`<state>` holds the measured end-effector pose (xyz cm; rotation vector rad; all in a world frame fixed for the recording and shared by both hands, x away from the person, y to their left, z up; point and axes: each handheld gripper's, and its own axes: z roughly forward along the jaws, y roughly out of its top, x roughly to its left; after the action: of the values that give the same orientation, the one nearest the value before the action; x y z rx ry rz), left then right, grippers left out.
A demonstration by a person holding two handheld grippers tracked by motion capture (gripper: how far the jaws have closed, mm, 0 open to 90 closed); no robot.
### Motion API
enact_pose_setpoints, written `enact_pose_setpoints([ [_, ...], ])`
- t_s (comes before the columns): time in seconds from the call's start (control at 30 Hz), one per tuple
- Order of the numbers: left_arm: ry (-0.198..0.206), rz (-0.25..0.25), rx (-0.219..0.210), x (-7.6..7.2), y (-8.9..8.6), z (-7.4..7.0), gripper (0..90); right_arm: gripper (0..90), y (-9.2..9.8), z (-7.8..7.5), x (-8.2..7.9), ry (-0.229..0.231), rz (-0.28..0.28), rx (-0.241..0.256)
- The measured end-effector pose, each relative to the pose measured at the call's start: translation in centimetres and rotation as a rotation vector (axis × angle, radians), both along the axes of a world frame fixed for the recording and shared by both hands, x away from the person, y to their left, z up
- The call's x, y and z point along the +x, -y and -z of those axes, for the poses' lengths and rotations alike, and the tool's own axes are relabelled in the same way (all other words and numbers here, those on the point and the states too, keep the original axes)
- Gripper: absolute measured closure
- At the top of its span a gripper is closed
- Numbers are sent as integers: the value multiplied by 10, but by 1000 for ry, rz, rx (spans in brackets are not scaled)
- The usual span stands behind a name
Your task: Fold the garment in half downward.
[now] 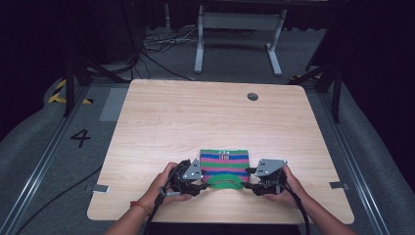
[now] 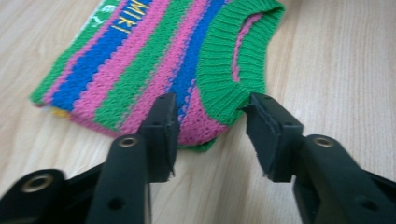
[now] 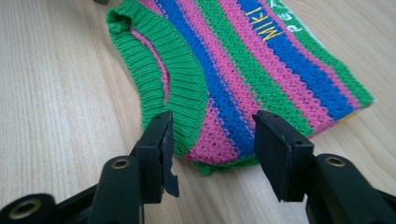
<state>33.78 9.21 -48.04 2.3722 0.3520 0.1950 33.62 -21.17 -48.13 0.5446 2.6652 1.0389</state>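
My left gripper [image 2: 210, 119] and right gripper [image 3: 212, 135] lie low on the table [image 1: 161, 117], jaws apart, flanking the near shoulders of the striped sweater [image 1: 225, 164].

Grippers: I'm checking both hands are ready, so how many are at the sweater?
2: the left gripper at the sweater's left shoulder, the right gripper at its right shoulder, both open.
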Motion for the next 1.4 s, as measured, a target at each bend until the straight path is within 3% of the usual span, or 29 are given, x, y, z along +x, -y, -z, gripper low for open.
enact_pose_setpoints([
  [0.07,5,-4,19,-3,-2,-4,468,448,1,-3,-1,11,2,-9],
  [0.17,51,-6,81,-8,-3,-9,405,414,5,-9,-1,21,0,-23],
  [0.3,75,-41,126,-12,-9,-10,314,371,10,-15,-1,40,1,-69],
  [0.4,81,-59,145,-14,-17,-10,277,330,14,-19,-2,66,6,-120],
  [0.57,87,-87,173,-18,-36,-13,246,306,24,-22,-5,76,35,-139],
  [0.67,85,-110,159,-21,-51,-15,243,301,32,-21,-7,75,57,-148],
  [0.77,96,-133,176,-24,-65,-17,241,296,42,-21,-8,72,84,-153],
  [1.1,60,-225,175,-27,-109,-7,226,292,84,-16,-15,54,194,-114],
  [1.23,41,-260,153,-26,-124,-3,220,283,103,-12,-19,44,233,-119],
  [1.4,25,-306,124,-27,-140,-1,218,270,124,-6,-24,25,296,-84],
])
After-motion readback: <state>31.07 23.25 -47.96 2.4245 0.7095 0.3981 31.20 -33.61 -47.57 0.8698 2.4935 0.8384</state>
